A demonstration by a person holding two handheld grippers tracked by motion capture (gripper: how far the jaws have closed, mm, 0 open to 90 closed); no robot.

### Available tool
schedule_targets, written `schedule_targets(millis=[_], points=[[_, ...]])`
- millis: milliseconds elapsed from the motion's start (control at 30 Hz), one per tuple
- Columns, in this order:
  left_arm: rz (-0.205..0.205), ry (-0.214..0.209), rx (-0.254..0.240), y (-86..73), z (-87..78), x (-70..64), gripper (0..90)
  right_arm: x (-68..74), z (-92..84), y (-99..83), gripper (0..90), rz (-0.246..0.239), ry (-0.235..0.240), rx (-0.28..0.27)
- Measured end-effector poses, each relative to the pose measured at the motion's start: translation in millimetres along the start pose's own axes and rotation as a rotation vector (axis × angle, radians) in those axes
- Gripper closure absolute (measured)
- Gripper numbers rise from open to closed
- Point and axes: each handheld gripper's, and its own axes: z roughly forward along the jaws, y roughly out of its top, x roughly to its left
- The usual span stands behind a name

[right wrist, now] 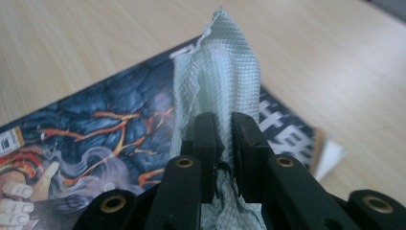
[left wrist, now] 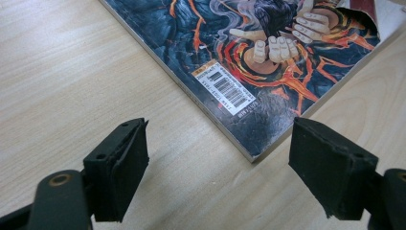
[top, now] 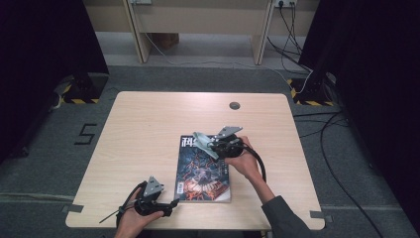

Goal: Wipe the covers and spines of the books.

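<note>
The right gripper (right wrist: 222,139) is clamped on a pale green cloth (right wrist: 220,72), which stands up from between its jaws over the far part of a book (top: 204,168). In the high view the same cloth (top: 204,141) hangs at the book's far edge, right of the surface's (top: 143,124) middle. The left gripper (left wrist: 218,167) has its jaws wide apart with nothing between them, hovering low just off the book's near left corner (left wrist: 249,86).

The step in hand looks like wiping the cover with the cloth. To do it well, I would lower the right gripper until the loose cloth lies flat on the cover, so that fabric and not the hard jaw tips meets the paper, then draw it in long strokes from the far edge toward the near one. The book may slide under that drag, so the left gripper could press on or pinch the near left corner to hold it. The grip on the cloth should stay firm, since only a narrow fold sits between the jaws.

How much cloth is bunched below the jaws is hard to tell. Its lower part is hidden by the right gripper's body. A cover corner appears bent in both gripper views, with white paper showing beneath. Whether the left gripper touches the surface is unclear.
</note>
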Motion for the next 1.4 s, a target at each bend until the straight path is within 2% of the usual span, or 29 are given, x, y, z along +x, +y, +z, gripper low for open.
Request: schedule_targets(millis=[133, 233, 367, 467, 600, 700, 767, 867, 933, 1033, 1067, 1200, 1267, 1367, 1400], points=[[0.000, 0.000, -0.002, -0.4, 0.4, -0.3, 20.7, 5.3, 18.4, -9.0, 80.9, -0.021, 0.015, 0.081], [0.002, 0.000, -0.006, 1.0, 0.6, -0.2, 20.8, 4.6, 27.2, -15.4, 79.4, -0.034, 0.000, 0.122], [0.006, -0.001, -0.001, 1.7, 2.0, -1.1, 20.9, 4.7, 27.0, -14.9, 75.3, -0.016, 0.009, 0.127], [0.003, -0.004, -0.019, 7.2, 6.7, -2.8, 21.3, 5.4, 28.2, -12.4, 68.6, -0.003, 0.002, 0.119], [0.015, -0.011, -0.029, 15.4, 15.2, -4.7, 21.6, 7.6, 30.7, -4.6, 64.4, -0.004, 0.011, 0.084], [0.017, -0.001, -0.027, 21.8, 24.5, -3.9, 22.4, 11.9, 36.7, -1.5, 65.1, -0.015, 0.005, 0.102], [0.010, -0.005, -0.019, 25.6, 31.7, -1.5, 23.1, 13.7, 42.7, -3.3, 67.1, -0.044, -0.010, 0.129], [-0.009, 0.004, -0.007, 29.2, 40.3, -1.0, 23.3, 12.1, 42.5, -4.0, 69.4, -0.042, -0.008, 0.121], [-0.009, 0.003, 0.006, 31.1, 40.2, -1.9, 24.1, 11.2, 41.9, -5.4, 69.6, -0.025, -0.004, 0.119], [-0.001, 0.002, 0.011, 31.1, 38.9, -4.0, 29.9, 10.2, 41.9, -6.1, 69.8, -0.035, -0.002, 0.114], [0.015, 0.015, 0.009, 30.7, 37.9, -7.0, 30.6, 11.6, 41.6, -6.8, 69.9, -0.024, -0.008, 0.113], [0.011, 0.012, 0.029, 30.3, 35.4, -12.0, 31.0, 16.1, 38.3, -8.7, 70.0, -0.036, -0.018, 0.124], [0.024, 0.022, 0.031, 28.4, 33.0, -16.3, 31.4, 19.0, 35.4, -11.1, 70.0, -0.024, -0.014, 0.126], [0.066, 0.037, 0.035, 26.2, 29.0, -24.6, 33.1, 22.6, 31.3, -14.6, 69.9, -0.034, -0.012, 0.126], [0.066, 0.037, 0.035, 26.2, 29.0, -24.6, 35.1, 24.6, 29.9, -15.6, 69.9, -0.027, -0.016, 0.129]])
